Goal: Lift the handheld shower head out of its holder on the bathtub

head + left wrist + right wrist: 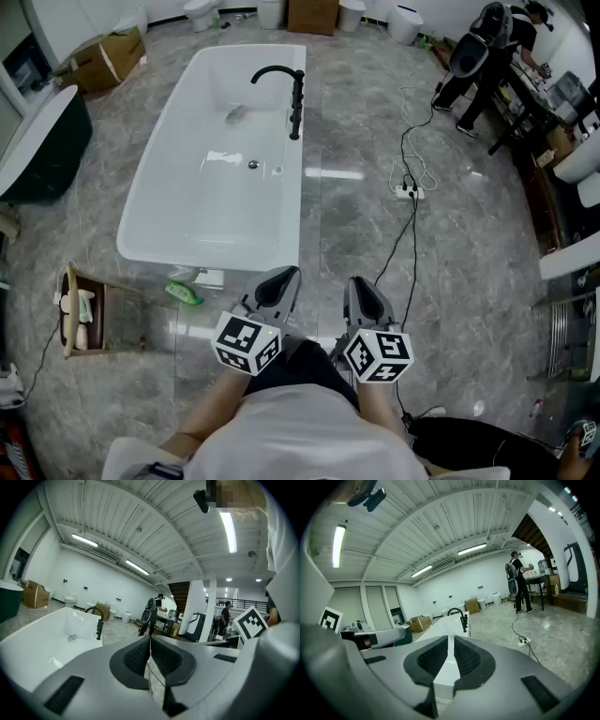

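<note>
On bathtub rim point(293, 220), handheld shower head point(295, 120) upright

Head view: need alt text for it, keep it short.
Looking steeply down, a white freestanding bathtub stands on a grey marble floor, with a black faucet on its right rim near the far end. At the bottom, the left gripper and right gripper are held close to the person's body, both shut and empty, short of the tub.
</note>
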Available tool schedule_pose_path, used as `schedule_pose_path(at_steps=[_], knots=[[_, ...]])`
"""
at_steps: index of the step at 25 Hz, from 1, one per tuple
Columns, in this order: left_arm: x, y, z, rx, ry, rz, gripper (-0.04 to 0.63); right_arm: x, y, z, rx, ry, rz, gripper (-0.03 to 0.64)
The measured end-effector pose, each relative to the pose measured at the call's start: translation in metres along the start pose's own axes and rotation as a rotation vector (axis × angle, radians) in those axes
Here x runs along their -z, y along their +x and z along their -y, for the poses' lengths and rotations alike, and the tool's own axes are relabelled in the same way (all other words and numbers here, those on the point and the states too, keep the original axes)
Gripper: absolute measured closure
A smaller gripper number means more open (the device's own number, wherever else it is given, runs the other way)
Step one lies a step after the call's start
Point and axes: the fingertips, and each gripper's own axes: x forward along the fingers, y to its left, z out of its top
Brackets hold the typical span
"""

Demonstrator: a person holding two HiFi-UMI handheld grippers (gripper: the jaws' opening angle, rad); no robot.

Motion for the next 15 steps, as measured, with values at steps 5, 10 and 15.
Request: schedule_pose_path(at_steps=[5,10,15], knots=[[0.002,0.006,0.005,0.003,-0.001,-0.005,0.583,-0.002,-0.002,0.01,0.005,0.009,0.007,0.565],[0.006,0.013,0.014,0.008,0.004,-0.016,0.583,-0.005,-0.005,0.019,0.002,0.024,0.029,0.563],[0.006,0.024,0.025,0.003,0.024,-0.027,0.583,-0.014,-0.009,0.033,0.002,0.014,0.061,0.563]])
